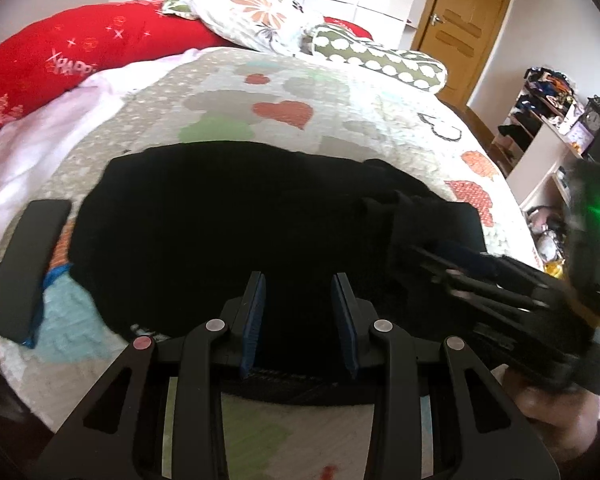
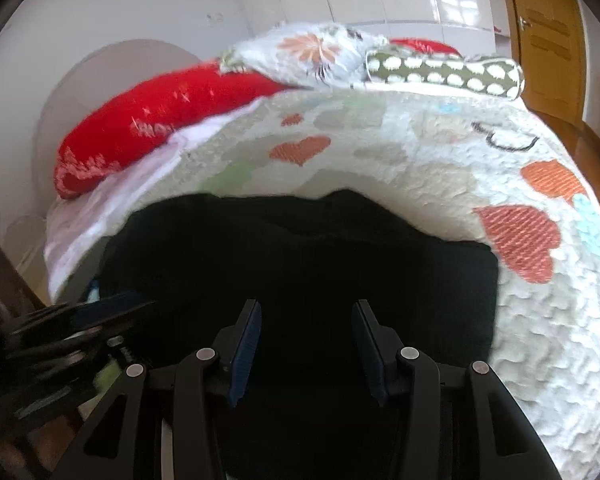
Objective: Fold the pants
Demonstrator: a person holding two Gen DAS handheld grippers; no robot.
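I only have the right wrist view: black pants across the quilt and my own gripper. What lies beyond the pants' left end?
Observer: In the left wrist view a flat black rectangular object lies on the quilt, beside the pants.
Operator: Is the left gripper holding the pants?
Observer: No. The left gripper is open above the near edge, nothing pinched between its pads.
Operator: What is off the bed's right side?
Observer: Cluttered shelves with a clock stand there, past the wooden door.
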